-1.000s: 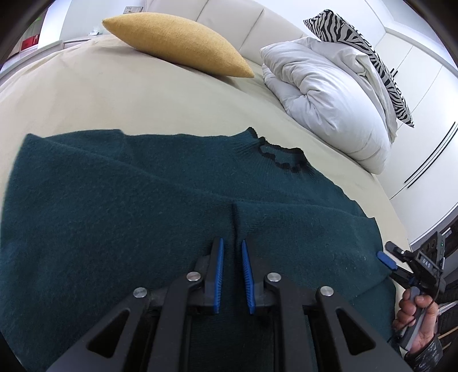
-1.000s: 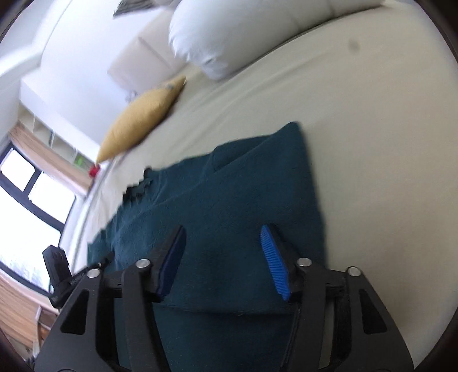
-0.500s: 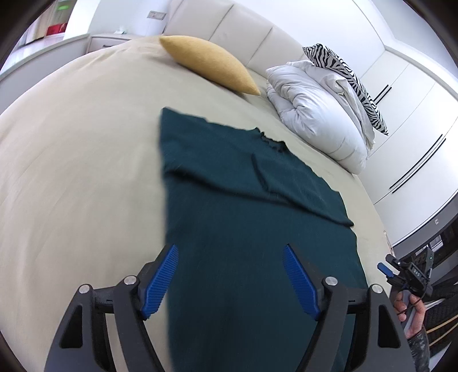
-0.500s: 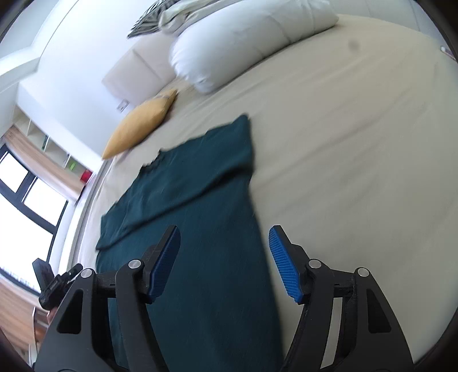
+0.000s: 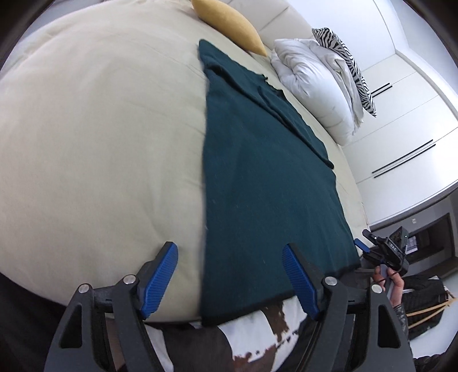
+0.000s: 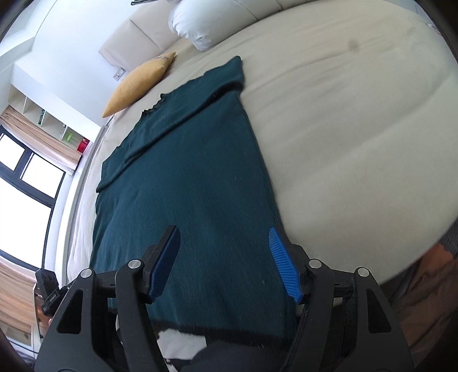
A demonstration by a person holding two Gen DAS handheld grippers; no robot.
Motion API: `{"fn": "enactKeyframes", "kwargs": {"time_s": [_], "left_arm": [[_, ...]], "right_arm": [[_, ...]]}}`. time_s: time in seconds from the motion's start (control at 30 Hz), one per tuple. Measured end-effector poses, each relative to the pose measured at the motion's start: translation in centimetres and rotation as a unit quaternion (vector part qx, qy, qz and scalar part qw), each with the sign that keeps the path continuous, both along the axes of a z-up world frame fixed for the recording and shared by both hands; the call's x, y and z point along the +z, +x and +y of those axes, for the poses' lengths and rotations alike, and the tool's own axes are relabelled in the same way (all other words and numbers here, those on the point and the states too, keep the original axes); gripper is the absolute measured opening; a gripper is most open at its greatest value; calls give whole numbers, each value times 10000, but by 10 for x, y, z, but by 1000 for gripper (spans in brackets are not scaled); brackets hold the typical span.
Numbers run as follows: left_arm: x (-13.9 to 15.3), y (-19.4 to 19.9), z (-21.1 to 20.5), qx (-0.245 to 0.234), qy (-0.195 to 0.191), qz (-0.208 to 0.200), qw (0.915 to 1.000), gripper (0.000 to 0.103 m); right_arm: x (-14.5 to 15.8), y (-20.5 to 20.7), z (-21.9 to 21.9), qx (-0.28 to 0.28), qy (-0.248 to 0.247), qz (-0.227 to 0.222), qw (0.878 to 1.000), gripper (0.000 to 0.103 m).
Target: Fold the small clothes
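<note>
A dark teal sweater [image 5: 257, 171] lies flat on the beige bed [image 5: 100, 143], its sleeves folded across the chest at the far end. My left gripper [image 5: 229, 247] is open above the hem's near left corner, nothing pressed between its blue pads. In the right wrist view the same sweater [image 6: 186, 186] runs away from me, and my right gripper [image 6: 223, 229] is open over the hem's near right corner, holding nothing. At the right edge of the left wrist view the right gripper [image 5: 365, 241] shows small, held by a hand [image 5: 395, 289].
A yellow pillow [image 5: 229, 20], a white duvet [image 5: 309, 77] and a zebra pillow [image 5: 349, 60] lie at the bed's head. White wardrobe doors [image 5: 400, 143] stand beyond. A window [image 6: 25, 186] is on the left. White and brown patterned fabric [image 5: 257, 323] shows below the hem.
Both grippers drew back from the folded sleeves to the near hem. The left jaws went from nearly shut on the knit to wide open; the right jaws widened.
</note>
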State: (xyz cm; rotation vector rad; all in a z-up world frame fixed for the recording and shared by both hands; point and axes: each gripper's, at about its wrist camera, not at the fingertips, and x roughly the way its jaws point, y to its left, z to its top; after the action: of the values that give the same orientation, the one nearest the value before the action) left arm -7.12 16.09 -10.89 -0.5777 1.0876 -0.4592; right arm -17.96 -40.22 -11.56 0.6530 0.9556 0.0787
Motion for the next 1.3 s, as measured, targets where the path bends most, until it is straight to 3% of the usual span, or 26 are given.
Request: {"fn": "enactKeyframes", "kwargs": {"time_s": [0.13, 0.4, 0.63, 0.73, 0.9, 1.03, 1.17, 1.3], "left_arm": [[-3, -3, -7, -126, -151, 212, 9996, 73], [-15, -10, -9, -131, -137, 594, 9981, 37], [-18, -13, -8, -186, -83, 676, 9975, 19], [-17, -12, -10, -217, -57, 682, 9974, 18], [-18, -13, -11, -245, 1, 694, 9973, 11], [-17, -13, -11, -250, 18, 679, 9974, 9], [-15, -14, -13, -321, 97, 580, 9978, 7], [-10, -15, -12, -331, 33, 473, 9983, 7]], "right_arm": [[-2, -11, -9, -66, 43, 89, 9999, 63], [-21, -35, -30, -190, 217, 480, 9984, 63], [-30, -37, -30, -14, 297, 630, 9976, 61], [-33, -35, -27, 44, 272, 718, 9970, 56], [-35, -36, -33, 34, 290, 790, 9964, 35], [-34, -37, -34, 97, 317, 783, 9964, 28], [-32, -35, -28, 250, 283, 775, 9963, 9], [-25, -34, -22, 357, 157, 690, 9969, 5]]}}
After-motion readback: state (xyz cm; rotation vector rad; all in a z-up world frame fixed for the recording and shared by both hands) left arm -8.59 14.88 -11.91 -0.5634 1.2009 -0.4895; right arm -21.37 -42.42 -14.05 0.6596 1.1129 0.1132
